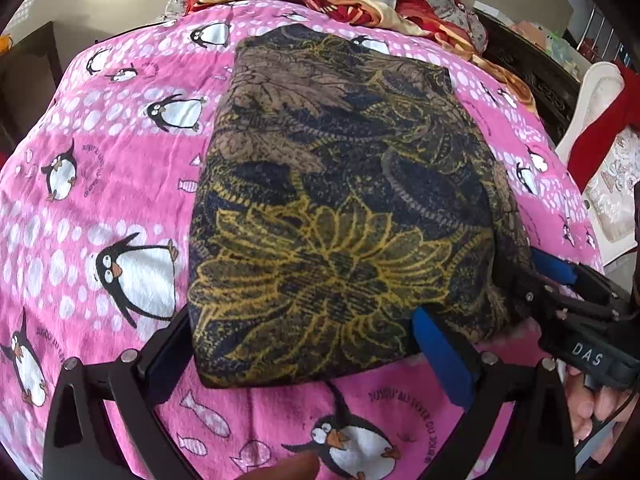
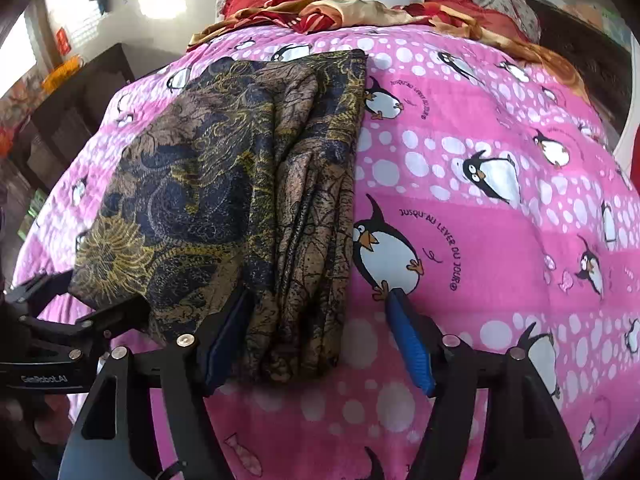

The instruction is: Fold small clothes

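Folded patterned cloth on the bed, both tongs spread around its near edge.

The left tongs [image 1: 304, 344] stand wide open, their jaws straddling the near corner of the dark blue-and-gold patterned cloth [image 1: 340, 208] without pinching it. The right tongs [image 2: 320, 340] are also open, the bunched right edge of the cloth [image 2: 224, 184] lying between the jaws with no pad pressing. The fabric looks thin, light and limp, likely slippery; its stacked layers should be pinched together at the near corners or they may slide apart. It lies on the pink penguin blanket [image 2: 500, 240] covering the bed. Beyond, red-and-gold bedding [image 2: 320, 8] is heaped well clear, blocking nothing.
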`<state>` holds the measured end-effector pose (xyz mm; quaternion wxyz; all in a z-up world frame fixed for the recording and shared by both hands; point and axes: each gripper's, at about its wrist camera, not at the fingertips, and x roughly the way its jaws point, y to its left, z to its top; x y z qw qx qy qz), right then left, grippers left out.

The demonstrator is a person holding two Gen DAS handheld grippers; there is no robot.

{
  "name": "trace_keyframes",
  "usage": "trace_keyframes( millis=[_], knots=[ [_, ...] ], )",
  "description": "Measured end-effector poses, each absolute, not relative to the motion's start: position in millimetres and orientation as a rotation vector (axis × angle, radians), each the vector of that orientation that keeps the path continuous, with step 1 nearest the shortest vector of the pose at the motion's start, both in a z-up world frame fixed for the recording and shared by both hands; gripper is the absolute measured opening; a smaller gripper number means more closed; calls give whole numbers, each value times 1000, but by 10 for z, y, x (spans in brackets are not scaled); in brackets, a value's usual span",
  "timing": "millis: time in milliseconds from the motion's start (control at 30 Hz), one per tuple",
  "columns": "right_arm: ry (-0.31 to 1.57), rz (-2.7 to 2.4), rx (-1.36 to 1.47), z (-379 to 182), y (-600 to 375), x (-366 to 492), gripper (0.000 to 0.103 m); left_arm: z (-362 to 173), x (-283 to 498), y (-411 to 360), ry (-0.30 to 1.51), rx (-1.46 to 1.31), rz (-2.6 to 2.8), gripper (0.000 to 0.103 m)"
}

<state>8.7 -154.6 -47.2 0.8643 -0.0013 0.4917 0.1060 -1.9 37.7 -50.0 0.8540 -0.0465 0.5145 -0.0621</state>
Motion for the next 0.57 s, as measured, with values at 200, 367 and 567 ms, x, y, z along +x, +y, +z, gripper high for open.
trace_keyframes(
  millis=[200,367,567],
  knots=[
    [1065,223,50,-267,-1675,23,72,-246,-98,372,1131,-92,-96,103],
    [967,222,27,208,-1725,-369,72,78,-262,236,1071,-24,-59,103],
    [932,217,25,464,-1766,-601,72,169,-339,109,1057,-52,-76,103]
  ],
)
